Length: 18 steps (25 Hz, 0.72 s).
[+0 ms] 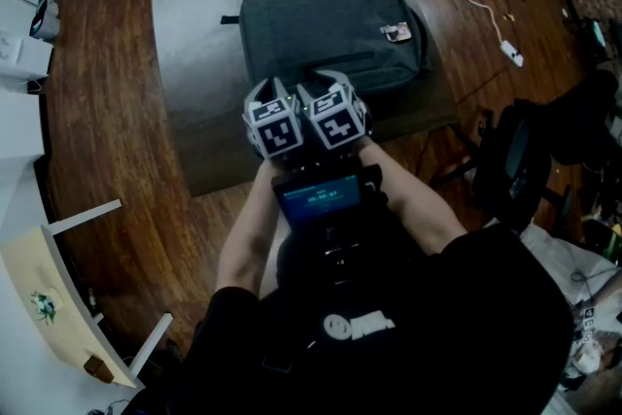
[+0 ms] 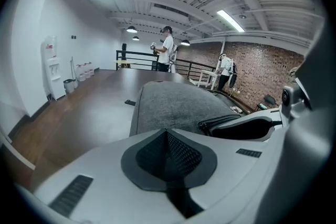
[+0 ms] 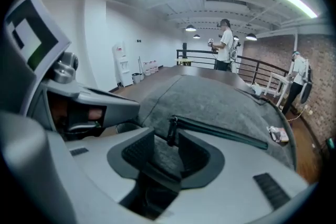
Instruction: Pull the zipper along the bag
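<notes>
right claw spread at zipper pull

Covering both pairs of jaws in the head view with black-and-white marker cubes; masking the edge of the dark grey fabric backpack nearest the jaws; leaving the small pale tag beyond them unreadable.

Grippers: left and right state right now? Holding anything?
Left gripper: closed, nothing held.
Right gripper: open, zipper pull between its jaw tips, not gripped.
</notes>
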{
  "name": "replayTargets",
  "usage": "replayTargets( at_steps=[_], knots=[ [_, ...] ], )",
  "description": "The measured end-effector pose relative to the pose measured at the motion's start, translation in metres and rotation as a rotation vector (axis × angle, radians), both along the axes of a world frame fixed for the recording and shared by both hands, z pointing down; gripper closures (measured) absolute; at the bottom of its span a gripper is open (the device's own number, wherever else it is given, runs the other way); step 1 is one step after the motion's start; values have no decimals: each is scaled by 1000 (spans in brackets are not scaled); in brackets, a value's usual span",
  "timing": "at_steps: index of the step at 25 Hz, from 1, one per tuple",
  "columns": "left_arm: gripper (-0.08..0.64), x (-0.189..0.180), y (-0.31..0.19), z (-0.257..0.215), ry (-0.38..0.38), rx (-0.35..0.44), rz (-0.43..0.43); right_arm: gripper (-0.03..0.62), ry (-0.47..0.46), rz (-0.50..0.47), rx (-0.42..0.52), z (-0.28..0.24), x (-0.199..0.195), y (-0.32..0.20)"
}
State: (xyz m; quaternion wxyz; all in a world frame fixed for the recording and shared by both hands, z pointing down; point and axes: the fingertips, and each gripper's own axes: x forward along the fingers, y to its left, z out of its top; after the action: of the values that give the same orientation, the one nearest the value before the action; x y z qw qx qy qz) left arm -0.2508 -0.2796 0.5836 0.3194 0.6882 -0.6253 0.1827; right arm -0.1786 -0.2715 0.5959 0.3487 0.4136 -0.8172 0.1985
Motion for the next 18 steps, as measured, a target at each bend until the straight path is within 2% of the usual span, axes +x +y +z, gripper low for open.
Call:
replayTargets(
  at_steps=[3, 5, 8, 11, 18],
  knots=[
    [558, -3, 0, 6, 10, -12, -11, 434, 46, -16, -21, 9, 0, -5],
    [558, -3, -1, 8, 15, -14, -14, 491, 81, -37, -20, 10, 1, -10],
    [558, -2, -2, 9, 23, -17, -22, 508, 120, -87, -17, 8, 1, -12],
    [558, 0, -2, 8, 28, -14, -31, 546, 123, -112, -7, 3, 3, -12],
    [558, -5, -1, 5, 24, -10, -51, 581, 158, -192, 22, -10, -1, -11]
  ],
)
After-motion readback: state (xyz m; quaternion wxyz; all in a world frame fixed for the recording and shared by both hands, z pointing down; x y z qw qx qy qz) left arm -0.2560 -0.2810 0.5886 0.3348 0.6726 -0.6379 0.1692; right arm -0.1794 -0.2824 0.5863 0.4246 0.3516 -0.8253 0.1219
